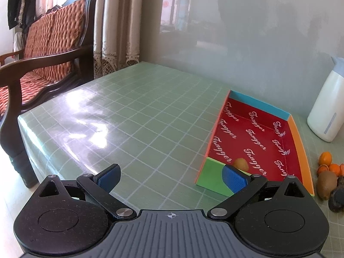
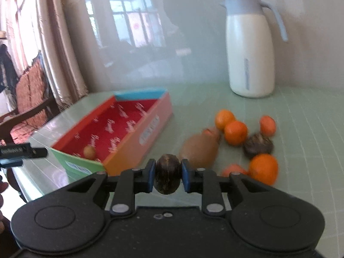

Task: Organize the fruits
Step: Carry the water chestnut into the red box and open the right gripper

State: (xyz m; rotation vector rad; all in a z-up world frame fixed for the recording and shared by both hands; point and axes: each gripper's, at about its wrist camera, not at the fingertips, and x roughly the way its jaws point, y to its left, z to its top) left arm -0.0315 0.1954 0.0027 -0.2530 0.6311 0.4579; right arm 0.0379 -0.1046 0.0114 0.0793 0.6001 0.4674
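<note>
My right gripper is shut on a dark brown round fruit, held above the table just right of the box's near corner. The red-lined box holds one small yellowish fruit. Right of the box lie a kiwi, several oranges and another dark fruit. My left gripper is open and empty, left of the box, whose small fruit shows near its right finger. The kiwi and oranges show at the far right.
A white and blue thermos jug stands at the back right against the wall. A wooden armchair with a red cushion stands off the table's left edge. The green checked tablecloth covers the table.
</note>
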